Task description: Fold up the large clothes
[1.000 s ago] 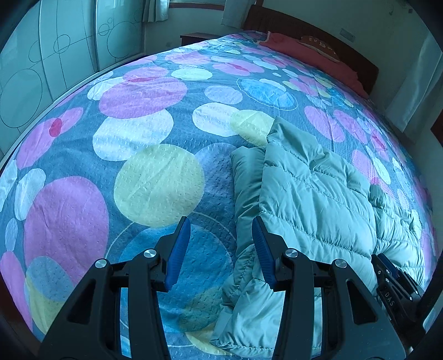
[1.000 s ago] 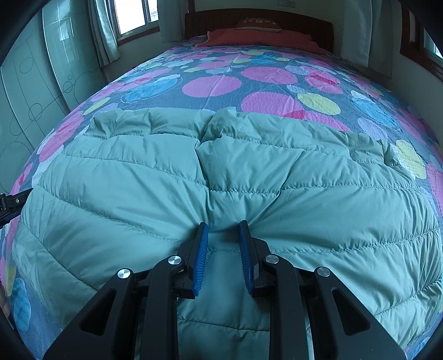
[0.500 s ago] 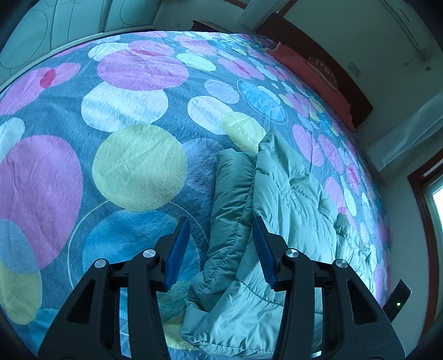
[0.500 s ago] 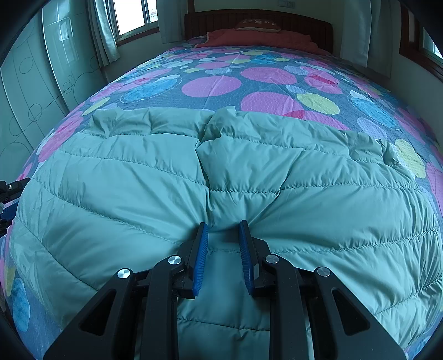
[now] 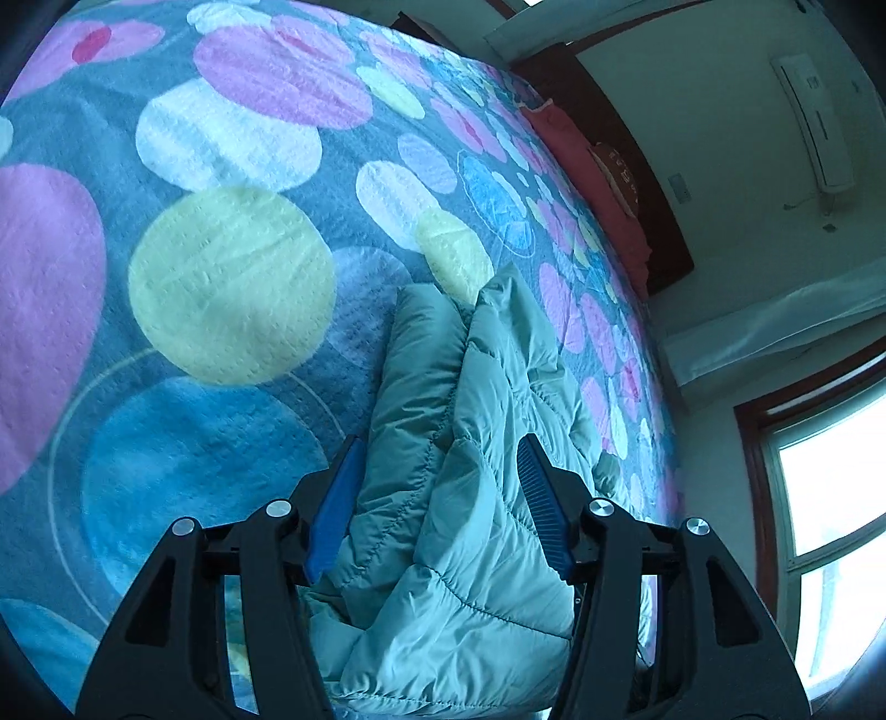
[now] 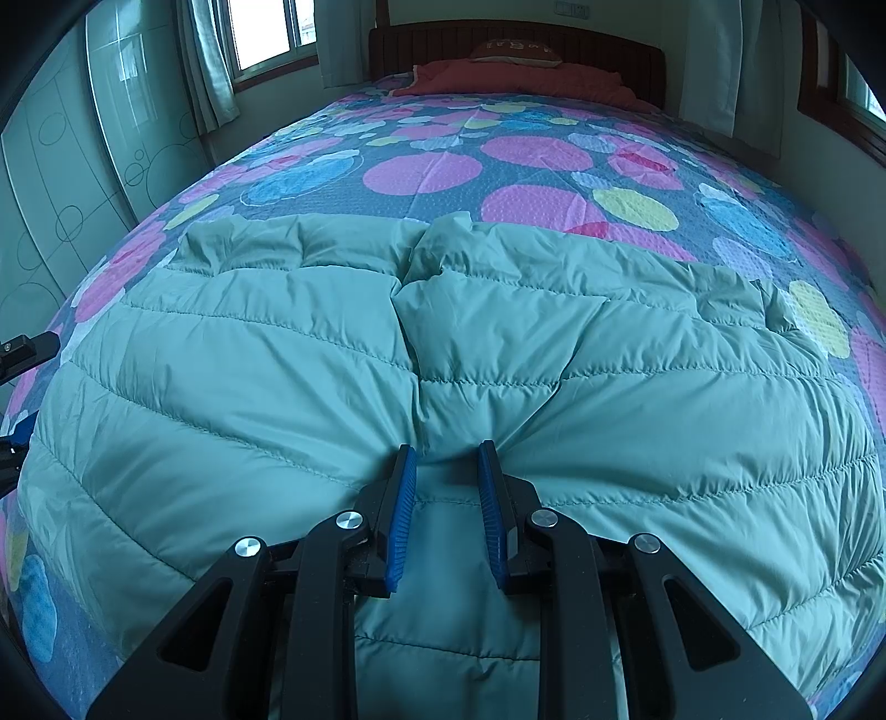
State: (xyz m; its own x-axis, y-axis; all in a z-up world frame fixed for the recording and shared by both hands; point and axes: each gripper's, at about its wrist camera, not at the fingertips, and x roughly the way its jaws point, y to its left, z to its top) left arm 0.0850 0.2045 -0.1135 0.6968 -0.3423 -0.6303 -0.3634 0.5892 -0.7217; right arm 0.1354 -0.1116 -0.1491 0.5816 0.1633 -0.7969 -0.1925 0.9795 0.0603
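A large teal quilted down jacket (image 6: 498, 354) lies spread on the bed. My right gripper (image 6: 443, 459) rests on its near middle, jaws partly open with a puckered ridge of jacket fabric between the blue pads. In the left wrist view the jacket's left end (image 5: 443, 443) shows as stacked folded layers. My left gripper (image 5: 440, 459) is wide open, and the jacket's folded edge sits between its fingers. The left gripper's black body (image 6: 22, 354) shows at the left edge of the right wrist view.
The bed cover (image 5: 221, 277) is blue-grey with big pink, yellow and blue circles. A red pillow (image 6: 520, 77) and dark wooden headboard (image 6: 515, 39) are at the far end. A wardrobe (image 6: 66, 166) stands left, windows and curtains around.
My left gripper has swung right and tilted until its open fingers straddle the jacket's folded left edge. The right gripper has stayed on the jacket's middle.
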